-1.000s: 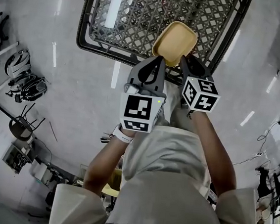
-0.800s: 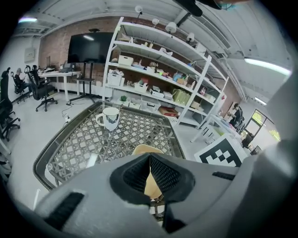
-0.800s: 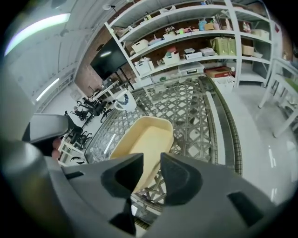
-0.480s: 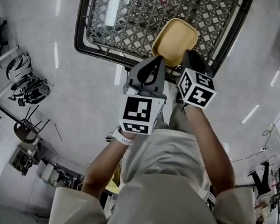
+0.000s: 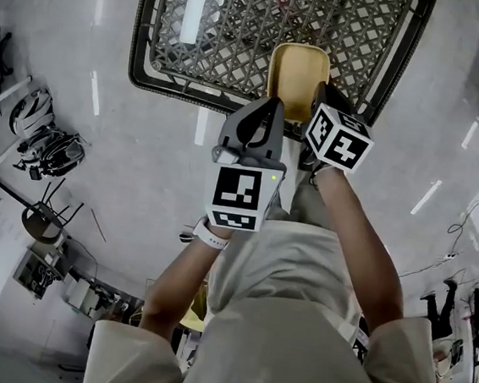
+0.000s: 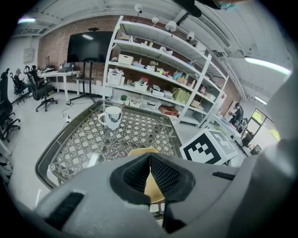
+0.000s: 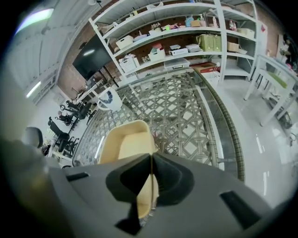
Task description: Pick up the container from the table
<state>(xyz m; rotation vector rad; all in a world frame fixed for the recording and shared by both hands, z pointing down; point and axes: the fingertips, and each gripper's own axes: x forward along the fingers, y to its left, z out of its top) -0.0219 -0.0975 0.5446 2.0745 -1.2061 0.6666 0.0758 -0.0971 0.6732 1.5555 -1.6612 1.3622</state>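
Observation:
A tan, shallow container (image 5: 299,74) lies on the lattice-topped table (image 5: 146,66), near its front edge. My right gripper (image 5: 321,91) reaches its near right rim from the front. In the right gripper view the container (image 7: 126,142) has its thin wall pinched between the pads, and the jaws of the right gripper (image 7: 151,163) are closing on it. My left gripper (image 5: 273,107) hovers just left of the container, shut with nothing in it. In the left gripper view the container (image 6: 143,151) shows beyond the left gripper (image 6: 150,160), whose pads meet.
A white mug (image 6: 111,117) stands on the far part of the table; the right gripper view shows the mug (image 7: 108,98) at the far left. Shelving with boxes (image 6: 158,74) lines the wall behind. Glossy grey floor (image 5: 140,167) surrounds the table, with chairs to the left.
The right jaws went from wide open to closed on the container's near rim as that gripper sank a little. The container swung from slanted to square-on. The left gripper stayed put.

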